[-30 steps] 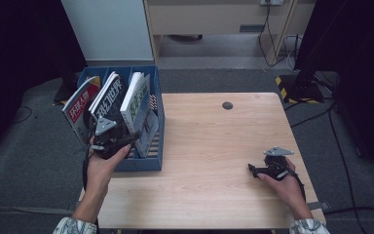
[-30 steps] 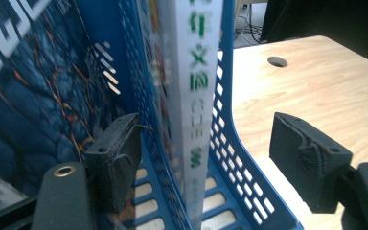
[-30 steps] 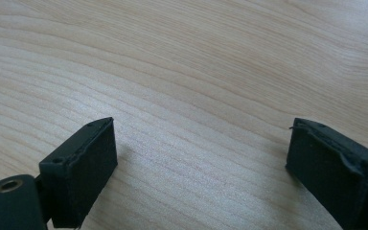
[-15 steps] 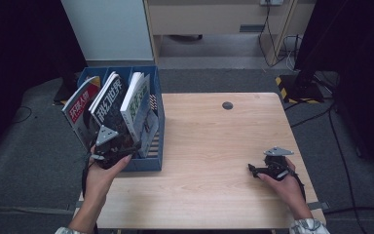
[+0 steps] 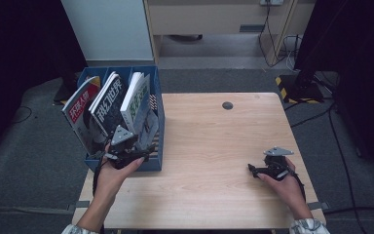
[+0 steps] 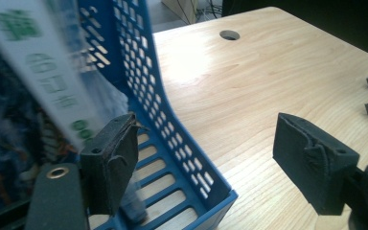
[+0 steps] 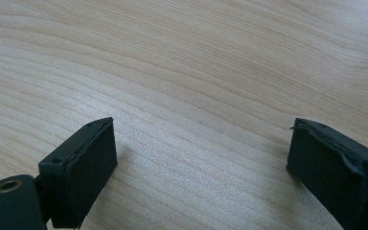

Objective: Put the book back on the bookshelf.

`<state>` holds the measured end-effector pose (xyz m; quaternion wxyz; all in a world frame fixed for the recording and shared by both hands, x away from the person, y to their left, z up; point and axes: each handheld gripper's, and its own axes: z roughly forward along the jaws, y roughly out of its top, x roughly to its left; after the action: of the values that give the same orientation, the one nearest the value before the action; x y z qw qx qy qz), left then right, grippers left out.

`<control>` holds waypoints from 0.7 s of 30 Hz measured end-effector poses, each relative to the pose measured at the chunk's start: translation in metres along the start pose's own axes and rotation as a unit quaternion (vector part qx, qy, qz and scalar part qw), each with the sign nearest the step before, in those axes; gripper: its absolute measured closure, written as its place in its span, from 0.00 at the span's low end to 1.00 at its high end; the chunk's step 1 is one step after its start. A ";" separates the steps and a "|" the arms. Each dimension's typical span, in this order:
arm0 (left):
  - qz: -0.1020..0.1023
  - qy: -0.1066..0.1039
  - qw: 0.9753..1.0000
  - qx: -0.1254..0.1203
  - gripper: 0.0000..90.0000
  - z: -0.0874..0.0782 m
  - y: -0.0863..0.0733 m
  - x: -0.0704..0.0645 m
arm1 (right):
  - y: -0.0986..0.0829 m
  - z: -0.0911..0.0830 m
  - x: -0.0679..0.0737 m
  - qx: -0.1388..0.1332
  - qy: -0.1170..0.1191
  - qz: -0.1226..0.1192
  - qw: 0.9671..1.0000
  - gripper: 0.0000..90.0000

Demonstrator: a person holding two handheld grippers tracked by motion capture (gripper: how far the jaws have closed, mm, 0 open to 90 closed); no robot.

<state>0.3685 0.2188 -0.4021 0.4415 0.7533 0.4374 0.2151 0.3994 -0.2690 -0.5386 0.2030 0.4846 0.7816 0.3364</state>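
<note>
At the near left corner of the table, the left gripper [image 5: 143, 151] hangs over the front end of a blue file rack [image 5: 158, 127], jaws spread wide and holding nothing. From the left gripper view, one jaw sits inside the rack's rightmost slot, close against the lower edge of a white book with green lettering [image 6: 43, 72]; whether it touches the book cannot be told. The other jaw stands outside the perforated wall, above the wooden table [image 6: 268, 81]. The person's left hand [image 5: 114, 173] wraps the tool from below.

Seen from above, the white book [image 5: 135, 100] leans left in the rack, beside a dark-covered book [image 5: 108, 102] in the middle slot and a red-and-white book [image 5: 80, 107] in the far-left slot; all three tilt the same way. The rack stands on the table's left edge.

Well apart, near the front right corner, the right gripper [image 5: 251, 168] rests low on the bare tabletop in the person's right hand [image 5: 285, 183], pointing left. Its jaws are also wide apart, with only wood grain between them. A small dark round hole [image 5: 227, 105] marks the table's far side.
</note>
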 end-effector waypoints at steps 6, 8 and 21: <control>0.007 -0.014 1.000 0.004 0.25 0.011 0.006 -0.011 | 0.000 0.000 0.000 0.000 0.000 0.000 1.000 0.11; 0.009 -0.017 1.000 0.005 0.25 0.015 0.008 -0.014 | 0.000 0.000 0.000 0.000 0.000 0.000 1.000 0.11; 0.015 -0.038 0.999 0.019 0.20 0.036 0.015 -0.028 | 0.000 0.000 0.001 0.001 0.000 0.002 1.000 0.11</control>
<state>0.3865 0.1747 -0.4057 0.4400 0.7756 0.4134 0.1842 0.3994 -0.2684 -0.5386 0.2018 0.4861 0.7810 0.3362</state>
